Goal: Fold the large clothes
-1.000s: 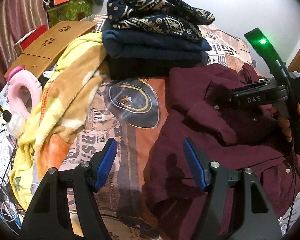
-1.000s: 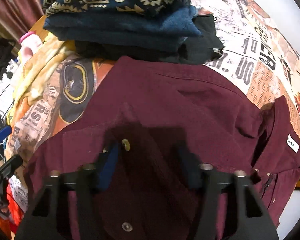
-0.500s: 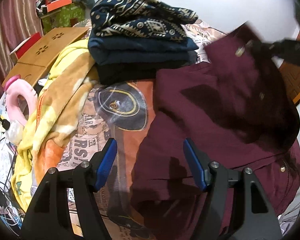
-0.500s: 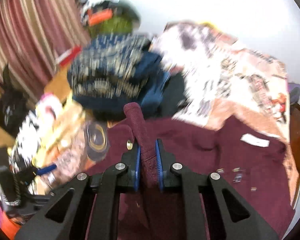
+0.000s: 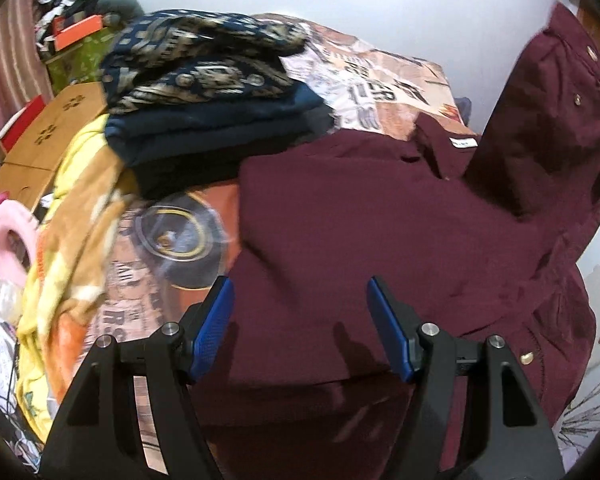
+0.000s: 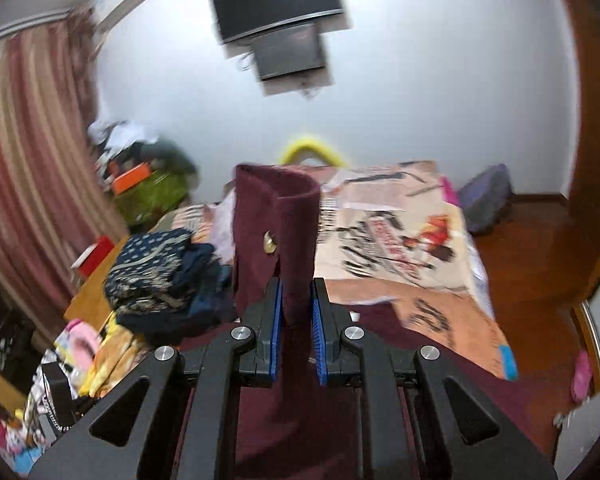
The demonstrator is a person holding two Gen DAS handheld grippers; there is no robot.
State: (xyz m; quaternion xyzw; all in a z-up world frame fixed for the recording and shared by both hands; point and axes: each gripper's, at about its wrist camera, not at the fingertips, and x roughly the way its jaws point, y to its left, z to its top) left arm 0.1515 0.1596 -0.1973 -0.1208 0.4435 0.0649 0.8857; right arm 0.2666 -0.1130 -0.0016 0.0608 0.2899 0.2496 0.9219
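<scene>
A maroon button shirt [image 5: 380, 220] lies spread on the printed bedsheet [image 5: 380, 80]. Its right side hangs lifted at the upper right of the left wrist view, with brass buttons showing. My left gripper [image 5: 300, 320] is open and empty, hovering just above the shirt's near part. My right gripper [image 6: 296, 320] is shut on a fold of the shirt [image 6: 276, 224] and holds it high above the bed; a brass button shows on the held fold.
A stack of folded dark blue and patterned clothes [image 5: 204, 92] sits on the bed behind the shirt. A yellow-orange blanket [image 5: 68, 220] lies to the left. A wooden lap table [image 5: 52, 128], a pink ring [image 5: 12, 236] and clutter are further left. A television [image 6: 276, 0] hangs on the wall.
My right gripper shut on the shirt's front edge and raised it high to the right, tilting its view up. My left gripper stayed open and shifted slightly toward the shirt.
</scene>
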